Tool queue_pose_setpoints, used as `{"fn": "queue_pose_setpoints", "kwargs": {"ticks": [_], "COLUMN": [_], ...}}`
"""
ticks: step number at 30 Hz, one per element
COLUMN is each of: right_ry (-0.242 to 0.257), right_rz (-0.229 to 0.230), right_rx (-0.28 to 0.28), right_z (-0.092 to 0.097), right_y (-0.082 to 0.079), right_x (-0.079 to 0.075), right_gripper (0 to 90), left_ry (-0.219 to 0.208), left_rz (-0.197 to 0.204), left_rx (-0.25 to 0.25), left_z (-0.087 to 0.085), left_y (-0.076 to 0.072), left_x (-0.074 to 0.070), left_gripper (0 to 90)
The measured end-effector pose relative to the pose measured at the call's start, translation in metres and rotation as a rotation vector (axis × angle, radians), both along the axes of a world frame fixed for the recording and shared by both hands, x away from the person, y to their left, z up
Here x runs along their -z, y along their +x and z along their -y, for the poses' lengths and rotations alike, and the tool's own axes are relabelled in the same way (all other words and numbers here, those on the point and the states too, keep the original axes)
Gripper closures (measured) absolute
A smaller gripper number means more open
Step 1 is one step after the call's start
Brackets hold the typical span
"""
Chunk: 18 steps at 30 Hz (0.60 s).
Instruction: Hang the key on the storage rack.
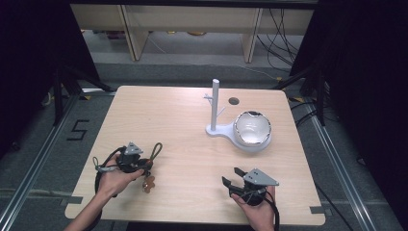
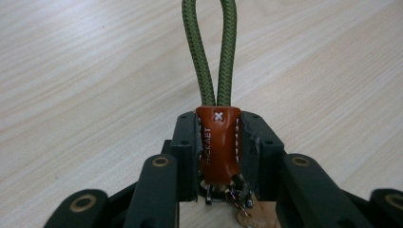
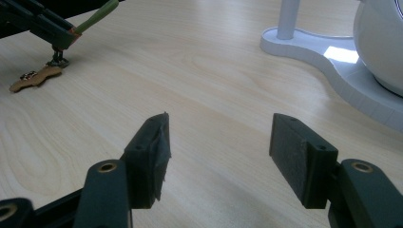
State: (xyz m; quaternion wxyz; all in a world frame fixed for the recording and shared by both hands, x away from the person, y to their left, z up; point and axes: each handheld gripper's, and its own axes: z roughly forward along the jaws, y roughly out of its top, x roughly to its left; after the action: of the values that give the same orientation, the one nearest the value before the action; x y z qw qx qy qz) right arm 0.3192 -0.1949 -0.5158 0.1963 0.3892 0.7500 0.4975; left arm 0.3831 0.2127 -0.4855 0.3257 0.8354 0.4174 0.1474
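A keychain with a green cord loop (image 2: 211,52) and an orange leather wrap (image 2: 218,142) is clamped in my left gripper (image 2: 218,137), which is shut on the wrap. In the high view the left gripper (image 1: 144,166) sits at the table's front left. From it the cord loop (image 1: 156,150) points away and a small wooden charm (image 1: 149,184) rests on the table below. My right gripper (image 1: 232,176) is at the front right, open and holding nothing (image 3: 218,147). A white stand with a pole (image 1: 215,103) and a white bowl (image 1: 252,127) is at centre right.
The stand's flat base (image 3: 323,47) and the bowl (image 3: 380,42) lie ahead and to the right of my right gripper. A round hole (image 1: 234,101) is in the light wood table (image 1: 168,110) behind the stand. Dark frames and cables surround the table.
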Motion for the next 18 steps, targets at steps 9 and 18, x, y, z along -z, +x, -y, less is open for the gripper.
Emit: {"fn": "queue_pose_setpoints", "kwargs": {"ticks": [9,18], "right_ry": [0.004,0.010], "right_rz": [-0.007,-0.002], "right_rx": [0.006,0.010], "right_z": [0.000,-0.001], "right_y": [-0.001,-0.001], "right_x": [-0.001,0.000], "right_gripper": [39.9,40.0], "left_ry": [-0.119,-0.161], "left_rz": [0.123,0.211], "left_rx": [-0.062,-0.091], "left_z": [-0.002,-0.001], "left_y": [-0.008,-0.012], "left_x": [0.002,-0.002], "left_gripper": [68.4,68.4]}}
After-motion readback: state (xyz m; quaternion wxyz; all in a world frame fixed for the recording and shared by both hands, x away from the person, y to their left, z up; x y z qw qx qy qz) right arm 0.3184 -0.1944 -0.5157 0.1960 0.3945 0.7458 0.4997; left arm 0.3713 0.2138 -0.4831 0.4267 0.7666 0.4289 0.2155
